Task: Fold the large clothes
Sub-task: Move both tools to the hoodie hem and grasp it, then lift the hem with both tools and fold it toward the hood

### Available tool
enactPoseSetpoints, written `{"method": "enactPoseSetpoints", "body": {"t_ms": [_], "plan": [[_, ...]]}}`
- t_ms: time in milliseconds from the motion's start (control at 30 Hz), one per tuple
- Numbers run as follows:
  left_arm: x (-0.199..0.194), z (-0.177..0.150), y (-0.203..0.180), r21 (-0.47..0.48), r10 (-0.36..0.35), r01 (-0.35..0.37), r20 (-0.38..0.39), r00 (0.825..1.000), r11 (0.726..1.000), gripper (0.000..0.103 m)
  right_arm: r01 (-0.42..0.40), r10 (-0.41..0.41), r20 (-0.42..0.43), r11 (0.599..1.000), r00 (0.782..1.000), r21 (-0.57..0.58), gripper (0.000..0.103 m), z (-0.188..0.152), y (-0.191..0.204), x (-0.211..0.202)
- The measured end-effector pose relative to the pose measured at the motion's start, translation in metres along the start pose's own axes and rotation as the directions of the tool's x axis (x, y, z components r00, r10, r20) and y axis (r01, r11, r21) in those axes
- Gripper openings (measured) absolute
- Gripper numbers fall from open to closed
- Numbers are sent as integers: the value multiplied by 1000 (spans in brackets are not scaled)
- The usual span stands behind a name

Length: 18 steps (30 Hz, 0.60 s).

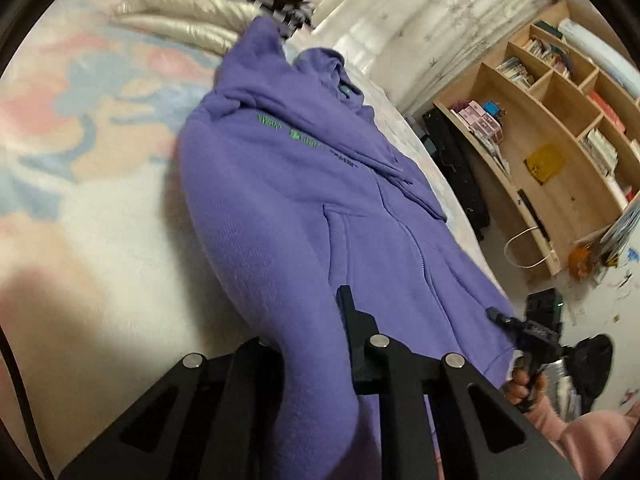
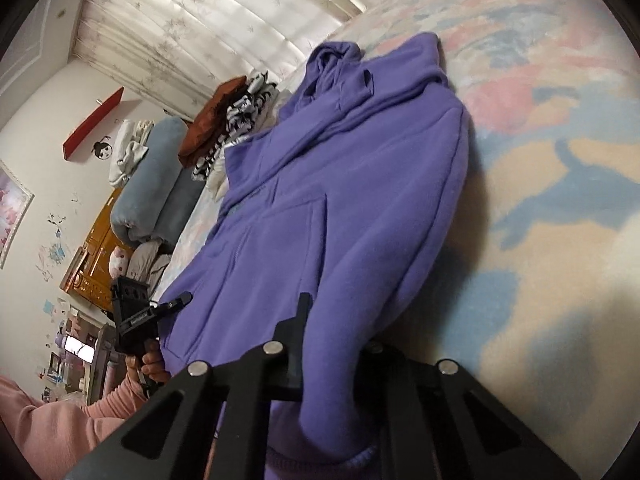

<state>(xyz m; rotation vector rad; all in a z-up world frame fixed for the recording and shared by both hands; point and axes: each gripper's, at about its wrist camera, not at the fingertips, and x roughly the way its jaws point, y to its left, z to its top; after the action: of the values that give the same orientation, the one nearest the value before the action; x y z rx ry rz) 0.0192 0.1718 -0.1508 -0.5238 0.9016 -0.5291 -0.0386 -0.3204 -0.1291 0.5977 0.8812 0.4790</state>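
Observation:
A purple zip hoodie [image 1: 288, 184] lies front up on the pastel bed cover, hood at the far end; it also shows in the right wrist view [image 2: 352, 184]. Both sleeves look folded in along its sides. My left gripper [image 1: 316, 332] is shut on the hoodie's bottom hem at its left corner, cloth bunched between the fingers. My right gripper [image 2: 336, 340] is shut on the hem at the right corner. The right gripper shows in the left wrist view [image 1: 516, 328] at the hem's far corner. The left gripper shows in the right wrist view [image 2: 160, 308].
The bed cover [image 1: 80, 160] spreads around the hoodie. Folded clothes and a quilted jacket [image 1: 192, 8] lie near the hood end. A wooden bookshelf [image 1: 560, 152] stands beside the bed. Rolled grey bedding [image 2: 156, 184] lies on the other side.

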Motion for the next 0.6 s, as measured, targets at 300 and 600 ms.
{"method": "enactPoseSetpoints", "body": {"t_ms": [300,600], "plan": [[-32,1,-30,48,-12,9,68,998,999,8,-17,22,92,998,995,-53,7,0,24,-33],[-84,-23,-57,100,-21,18,30,999,995,8,-32,40,77,995,996,-96,7,-25,43,-74]]}}
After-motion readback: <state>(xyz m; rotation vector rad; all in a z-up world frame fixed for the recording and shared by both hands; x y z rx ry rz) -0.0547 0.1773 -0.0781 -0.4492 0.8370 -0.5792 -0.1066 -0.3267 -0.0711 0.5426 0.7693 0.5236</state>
